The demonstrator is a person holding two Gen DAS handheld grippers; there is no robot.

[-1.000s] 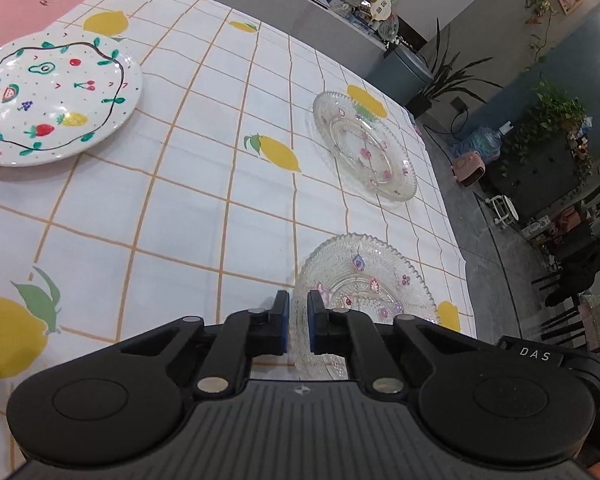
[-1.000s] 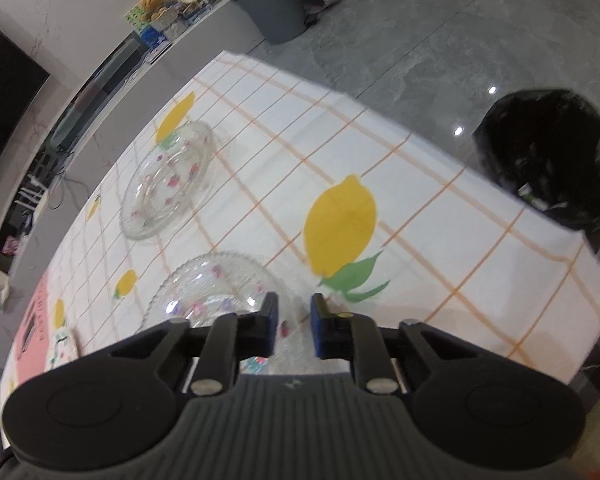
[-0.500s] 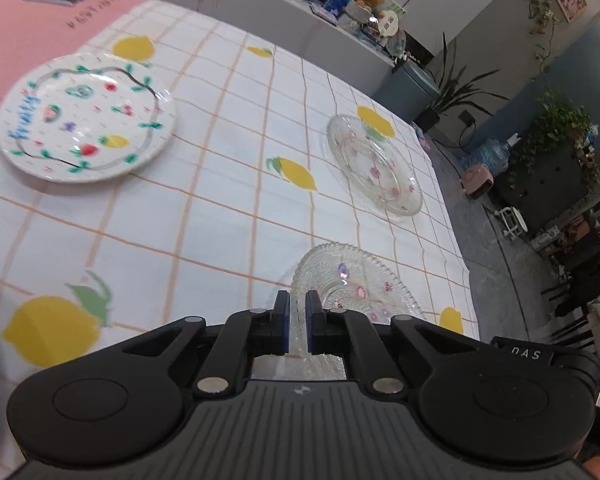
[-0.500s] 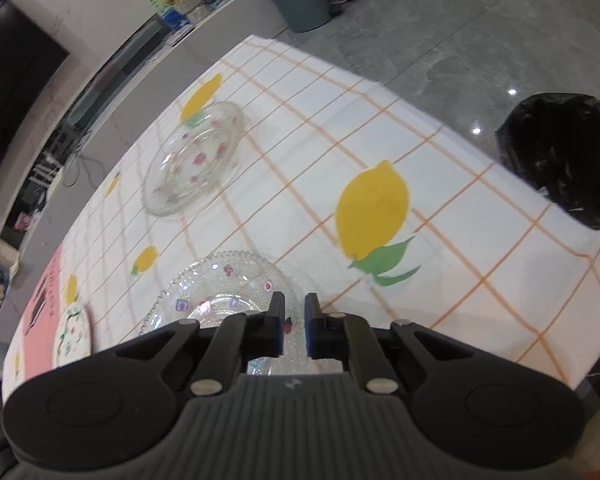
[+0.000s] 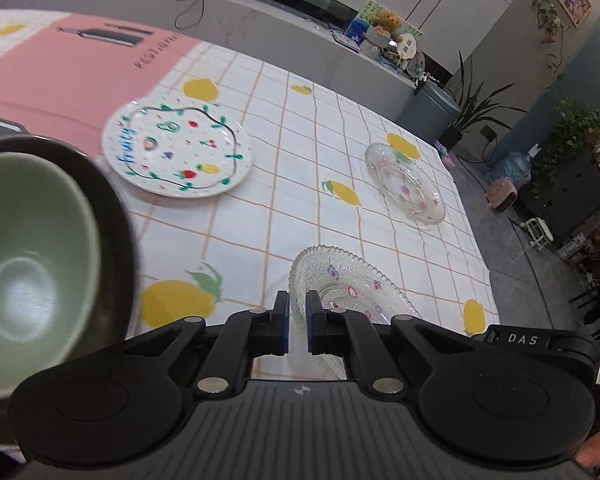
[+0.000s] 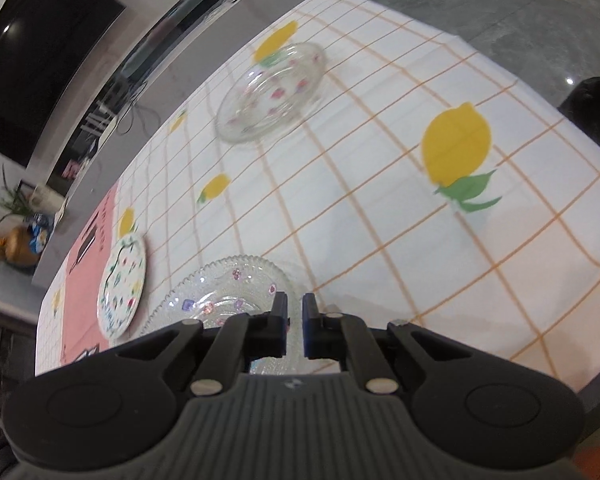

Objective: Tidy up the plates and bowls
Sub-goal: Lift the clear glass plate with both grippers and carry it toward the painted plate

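Observation:
A ridged glass plate point(image 5: 348, 284) is held off the lemon tablecloth by both grippers. My left gripper point(image 5: 296, 320) is shut on its near rim. My right gripper point(image 6: 294, 322) is shut on the same plate's point(image 6: 224, 292) opposite rim. A smooth glass plate point(image 5: 404, 184) with pink flowers lies farther right; it also shows in the right wrist view point(image 6: 272, 92). A white fruit-patterned plate point(image 5: 178, 148) lies at the middle left, also in the right wrist view point(image 6: 122, 286). A green bowl point(image 5: 24, 264) nested in a dark bowl point(image 5: 108, 232) sits close at the left.
A pink placemat point(image 5: 72, 72) covers the far left of the table. A grey bin point(image 5: 432, 108) and potted plants stand beyond the table's far corner. A black bag point(image 6: 596, 108) lies on the floor past the right edge.
Both grippers have risen and swung left with the ridged plate between them. The stacked bowls have come into the left wrist view.

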